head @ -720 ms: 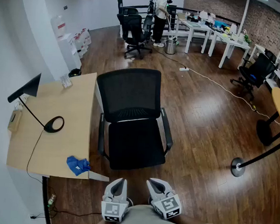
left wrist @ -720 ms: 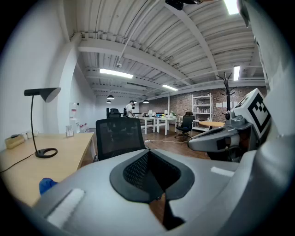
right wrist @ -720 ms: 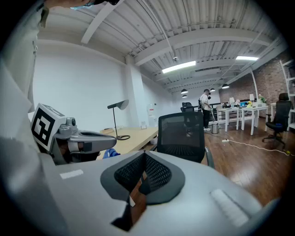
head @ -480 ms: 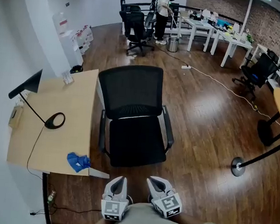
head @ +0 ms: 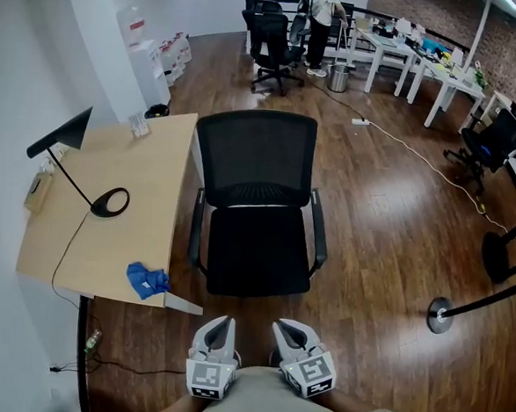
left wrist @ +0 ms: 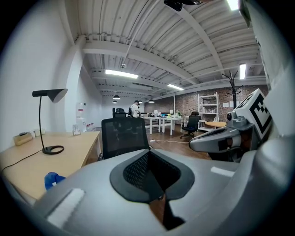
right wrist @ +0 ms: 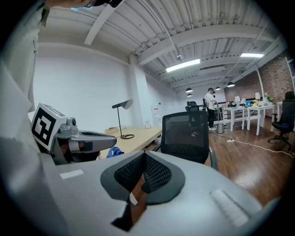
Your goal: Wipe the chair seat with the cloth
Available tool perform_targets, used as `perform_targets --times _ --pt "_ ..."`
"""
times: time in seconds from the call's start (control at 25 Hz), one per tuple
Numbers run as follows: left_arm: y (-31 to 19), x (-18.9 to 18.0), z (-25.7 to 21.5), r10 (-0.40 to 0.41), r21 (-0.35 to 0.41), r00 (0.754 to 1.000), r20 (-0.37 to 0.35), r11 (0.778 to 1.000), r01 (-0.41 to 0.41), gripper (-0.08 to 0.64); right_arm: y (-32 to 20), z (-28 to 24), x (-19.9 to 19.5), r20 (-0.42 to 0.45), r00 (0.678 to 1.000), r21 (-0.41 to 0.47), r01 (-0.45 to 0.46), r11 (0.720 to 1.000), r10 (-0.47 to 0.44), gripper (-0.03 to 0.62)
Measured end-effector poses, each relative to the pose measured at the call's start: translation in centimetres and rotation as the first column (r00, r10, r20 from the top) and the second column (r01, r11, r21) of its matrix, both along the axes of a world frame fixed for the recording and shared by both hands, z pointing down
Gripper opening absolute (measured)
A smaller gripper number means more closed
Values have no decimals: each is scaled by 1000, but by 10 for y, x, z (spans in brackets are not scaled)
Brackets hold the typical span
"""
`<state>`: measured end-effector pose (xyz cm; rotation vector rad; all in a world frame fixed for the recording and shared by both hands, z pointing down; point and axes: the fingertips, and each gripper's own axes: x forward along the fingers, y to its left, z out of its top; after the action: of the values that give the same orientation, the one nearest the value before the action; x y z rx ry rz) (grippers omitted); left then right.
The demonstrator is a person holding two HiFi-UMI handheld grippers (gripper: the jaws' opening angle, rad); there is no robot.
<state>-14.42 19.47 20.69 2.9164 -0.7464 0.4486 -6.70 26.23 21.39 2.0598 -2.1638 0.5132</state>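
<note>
A black mesh office chair [head: 256,205] stands on the wood floor, its seat [head: 259,252] bare and facing me. The blue cloth [head: 147,280] lies crumpled near the front corner of the light wooden desk [head: 144,193], left of the chair. It also shows as the cloth [left wrist: 53,179] and the cloth [right wrist: 115,151] in the gripper views. My left gripper [head: 219,328] and right gripper [head: 288,331] are held side by side close to my body, short of the chair. Both are shut, with nothing between the jaws of the left gripper [left wrist: 154,173] or the right gripper [right wrist: 144,175].
A black desk lamp [head: 76,166] with its cord stands on the desk. A stanchion base [head: 438,315] sits on the floor at right. Further back are more office chairs [head: 274,39], white tables [head: 409,57], a floor cable [head: 420,155] and a person [head: 324,20].
The head view has swung, so chair and desk sit a little further right in the picture. Both grippers stay low by my body, shut.
</note>
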Motion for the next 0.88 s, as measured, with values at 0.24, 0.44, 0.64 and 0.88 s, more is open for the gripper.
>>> perform_targets --times 0.24,0.44,0.64,0.88 --pt "7 8 2 -37 17 999 1 999 37 5 6 6 11 23 1000 9 19 1000 -19 0" --pt "21 -1 3 -100 24 995 11 995 99 5 11 13 5 37 996 9 81 997 -81 0" --pt "5 -28 8 -210 14 978 24 978 209 5 -6 14 -11 29 985 -4 168 986 -168 0" --pt "-40 -53 6 -286 10 958 -5 958 286 5 -59 11 -36 -19 957 -22 288 957 -288 34"
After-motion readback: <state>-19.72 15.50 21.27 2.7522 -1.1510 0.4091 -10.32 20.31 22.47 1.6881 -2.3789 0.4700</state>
